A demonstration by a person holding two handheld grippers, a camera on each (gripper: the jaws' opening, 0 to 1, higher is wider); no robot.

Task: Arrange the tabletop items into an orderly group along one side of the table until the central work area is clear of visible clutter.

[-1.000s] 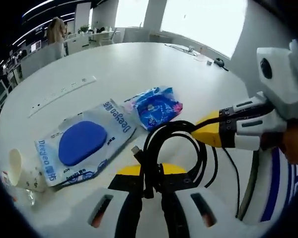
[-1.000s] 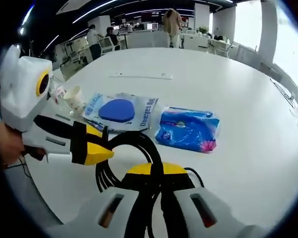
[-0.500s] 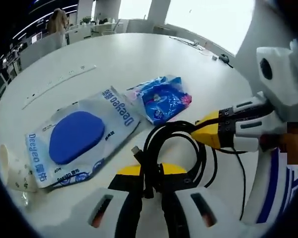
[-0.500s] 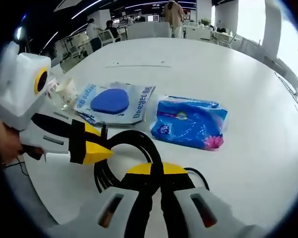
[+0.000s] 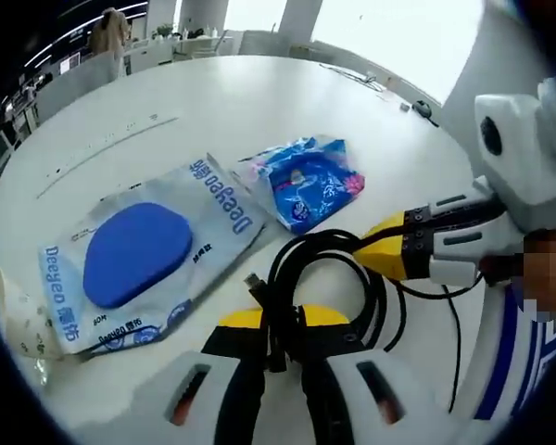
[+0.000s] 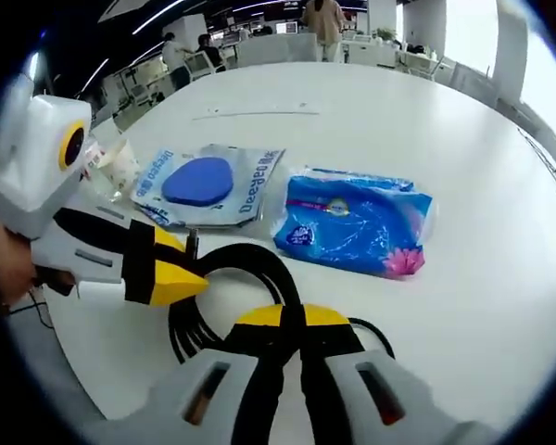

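both grippers, left [image 5: 283, 341] and right [image 6: 287, 338], clamped on coiled cable [image 5: 326, 269] near table [image 5: 259, 111] edge; wipes pack [image 5: 148, 255] and tissue pack [image 5: 308, 181] beside it.

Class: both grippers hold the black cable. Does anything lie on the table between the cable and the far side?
Yes. Beyond the cable lie the blue tissue pack and the wipes pack, with a paper cup beside the wipes. The table behind them looks bare apart from a thin strip.

The paper cup [image 5: 14, 311] is cut off at the left gripper view's edge.
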